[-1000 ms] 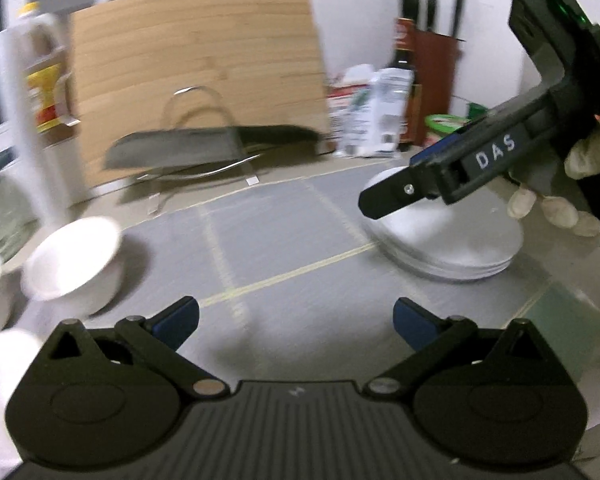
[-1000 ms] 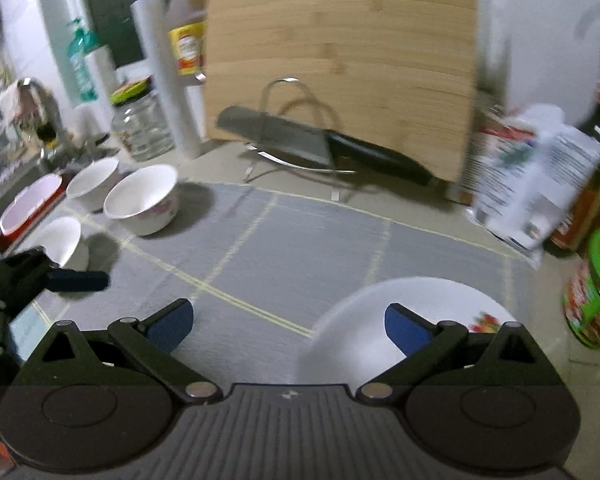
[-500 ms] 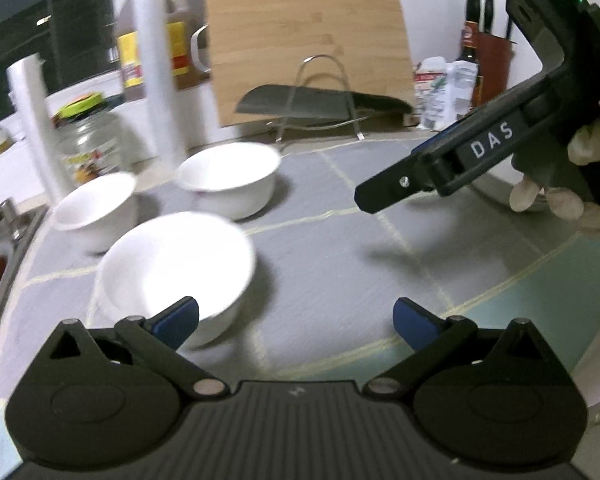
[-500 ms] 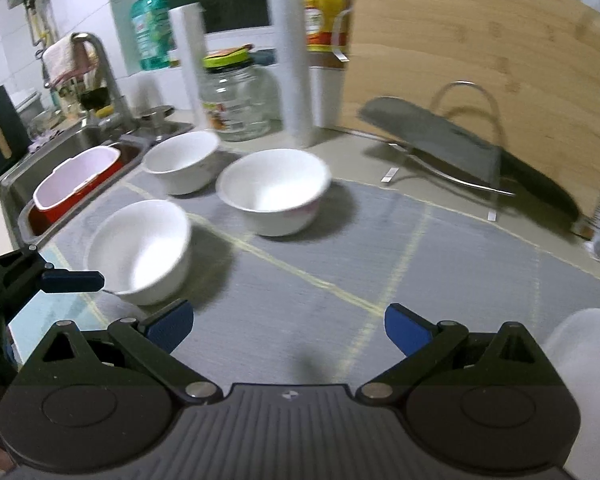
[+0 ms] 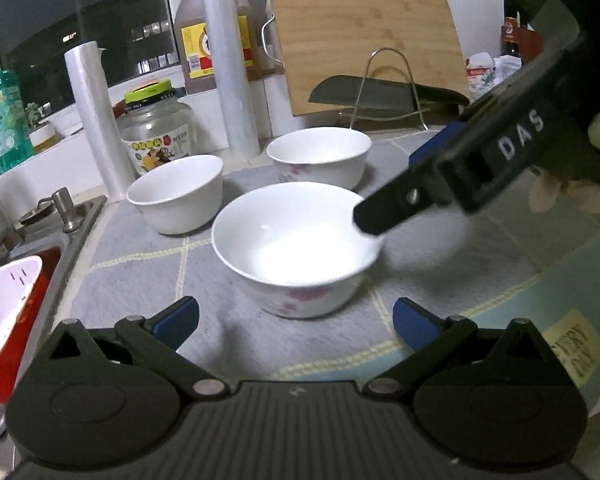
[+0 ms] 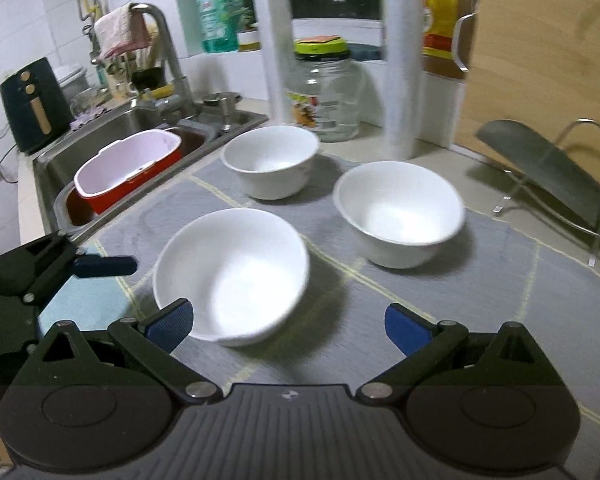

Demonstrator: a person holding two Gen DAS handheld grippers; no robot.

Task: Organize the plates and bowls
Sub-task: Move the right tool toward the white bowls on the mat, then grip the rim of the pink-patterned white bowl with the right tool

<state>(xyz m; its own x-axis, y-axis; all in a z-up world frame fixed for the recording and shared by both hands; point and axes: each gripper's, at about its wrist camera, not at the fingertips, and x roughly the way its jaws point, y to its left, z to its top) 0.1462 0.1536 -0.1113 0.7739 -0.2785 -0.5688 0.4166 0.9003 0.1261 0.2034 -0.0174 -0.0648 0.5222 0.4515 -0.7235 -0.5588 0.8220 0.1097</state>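
Three white bowls stand apart on the grey mat that covers the worktop, near the worktop edge that borders the sink [image 6: 112, 128]. The near bowl [image 5: 296, 248] sits closest to the front edge of the worktop. The sink-side bowl [image 5: 176, 192] and the far bowl [image 5: 320, 156] stand behind it, toward the back edge where the cutting board [image 5: 364, 36] leans.

The left tool [image 5: 296, 316] is wide open and holds nothing. The near bowl lies directly ahead of it, centred between the two blue pads, with its rim wider than neither pad can yet reach; both pads stand short of the bowl wall.

The right tool [image 6: 288, 328] is also wide open and empty. In its own view the same bowl lies ahead and to the left, with the left pad just at the near rim. In the left wrist view one of its fingers [image 5: 400, 208] hangs over the right rim of the bowl; contact cannot be confirmed.

Judgement: the near bowl is the next item to lift. A bowl has no long axis, so the grip depends on straddling the wall at the rim. Both tools are close; the right tool is already at the rim and appears better placed to pinch it.
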